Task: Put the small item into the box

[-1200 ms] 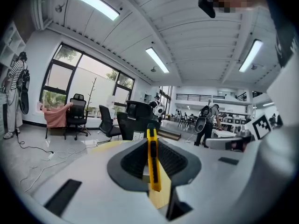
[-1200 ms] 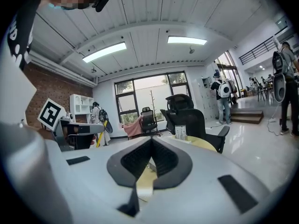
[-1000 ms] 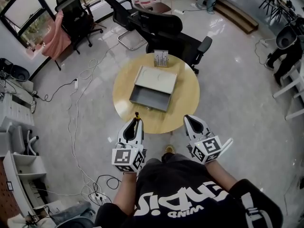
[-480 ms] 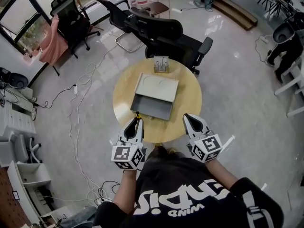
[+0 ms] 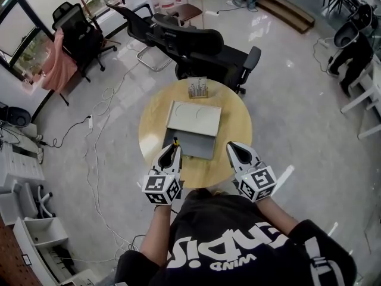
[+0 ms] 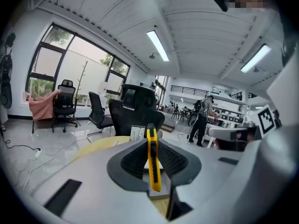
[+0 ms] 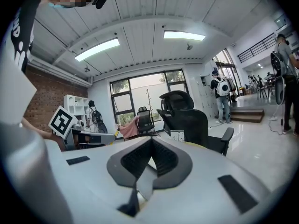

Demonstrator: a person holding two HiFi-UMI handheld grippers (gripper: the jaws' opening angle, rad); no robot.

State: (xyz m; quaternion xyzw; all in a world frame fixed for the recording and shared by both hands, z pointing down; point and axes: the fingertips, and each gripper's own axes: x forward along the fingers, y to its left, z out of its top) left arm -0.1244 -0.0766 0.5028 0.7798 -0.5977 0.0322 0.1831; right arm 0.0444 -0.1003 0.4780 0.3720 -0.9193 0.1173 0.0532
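Since the earlier frame the open grey metal box (image 5: 193, 126) on the round wooden surface (image 5: 151, 137) has drawn nearer, apparently just ahead of the left tongs (image 6: 152, 140), which clamp a slim yellow utility knife (image 6: 153, 162); the right tongs (image 7: 149, 158) are closed and empty.

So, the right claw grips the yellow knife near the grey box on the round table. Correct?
No: the left claw grips the yellow knife, as the left gripper view shows; the right claw is empty. The rest holds.
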